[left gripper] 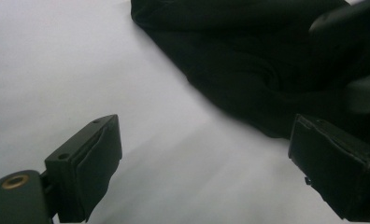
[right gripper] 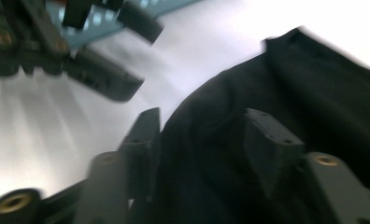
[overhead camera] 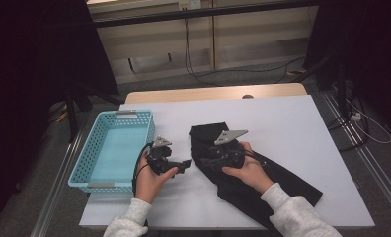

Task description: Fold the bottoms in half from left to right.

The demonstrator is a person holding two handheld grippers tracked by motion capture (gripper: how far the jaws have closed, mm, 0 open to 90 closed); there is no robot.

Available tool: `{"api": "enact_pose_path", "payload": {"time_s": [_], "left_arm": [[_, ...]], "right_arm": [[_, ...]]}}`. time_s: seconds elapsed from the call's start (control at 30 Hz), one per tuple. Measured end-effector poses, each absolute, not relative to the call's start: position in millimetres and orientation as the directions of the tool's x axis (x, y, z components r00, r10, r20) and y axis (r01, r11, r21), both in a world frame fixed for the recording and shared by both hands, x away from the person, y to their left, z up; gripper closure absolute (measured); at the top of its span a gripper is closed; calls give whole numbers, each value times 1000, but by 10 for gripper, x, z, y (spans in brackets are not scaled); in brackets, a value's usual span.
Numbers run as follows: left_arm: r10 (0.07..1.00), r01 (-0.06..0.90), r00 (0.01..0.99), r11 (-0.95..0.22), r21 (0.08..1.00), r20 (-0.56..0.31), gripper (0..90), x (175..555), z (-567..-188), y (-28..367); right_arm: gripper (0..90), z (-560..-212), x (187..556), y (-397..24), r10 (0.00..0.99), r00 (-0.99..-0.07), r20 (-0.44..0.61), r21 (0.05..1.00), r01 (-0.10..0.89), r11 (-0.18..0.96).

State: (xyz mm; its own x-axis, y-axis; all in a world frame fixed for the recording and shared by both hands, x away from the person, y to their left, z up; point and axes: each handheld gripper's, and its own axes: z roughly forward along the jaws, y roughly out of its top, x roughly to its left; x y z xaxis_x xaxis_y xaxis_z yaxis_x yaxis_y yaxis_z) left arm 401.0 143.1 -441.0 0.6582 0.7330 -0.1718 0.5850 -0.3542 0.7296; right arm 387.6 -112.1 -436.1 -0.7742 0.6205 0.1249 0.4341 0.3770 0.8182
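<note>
High view: crumpled black fabric garment point(overhead camera: 243, 170) spread across white table point(overhead camera: 292, 128), right of empty turquoise plastic basket point(overhead camera: 115, 148). Right gripper point(right gripper: 199, 140) over cloth, jaws parted, released. Left gripper point(left gripper: 204, 163) wide open above bare tabletop just beside cloth.

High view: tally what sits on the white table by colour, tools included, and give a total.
Black garment: 1
Light blue basket: 1
Black hand-held tools: 2, the left tool open over the bare white table, the right tool open over the garment
Total: 4
</note>
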Motion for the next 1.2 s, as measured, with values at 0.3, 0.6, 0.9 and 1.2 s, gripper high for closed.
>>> {"api": "enact_pose_path", "payload": {"time_s": [0.3, 0.6, 0.9, 1.2], "left_arm": [[726, 581, 665, -358, 731, -173, 93, 4063, -4401, 1375], [707, 574, 682, -359, 736, -187, 93, 4169, -4380, 1233], [691, 565, 699, -375, 735, -185, 99, 4241, -4390, 1115], [673, 550, 718, -389, 739, -181, 102, 4267, -4358, 1060]], "right_arm": [[276, -4261, 3876, -1574, 716, -691, 105, 821, 466, 329], [227, -4320, 3751, -2007, 791, -608, 66, 788, 518, 332], [221, -4370, 3520, -2433, 849, -526, 53, 772, 561, 299], [345, -4458, 3359, -2790, 886, -456, 87, 749, 617, 244]]}}
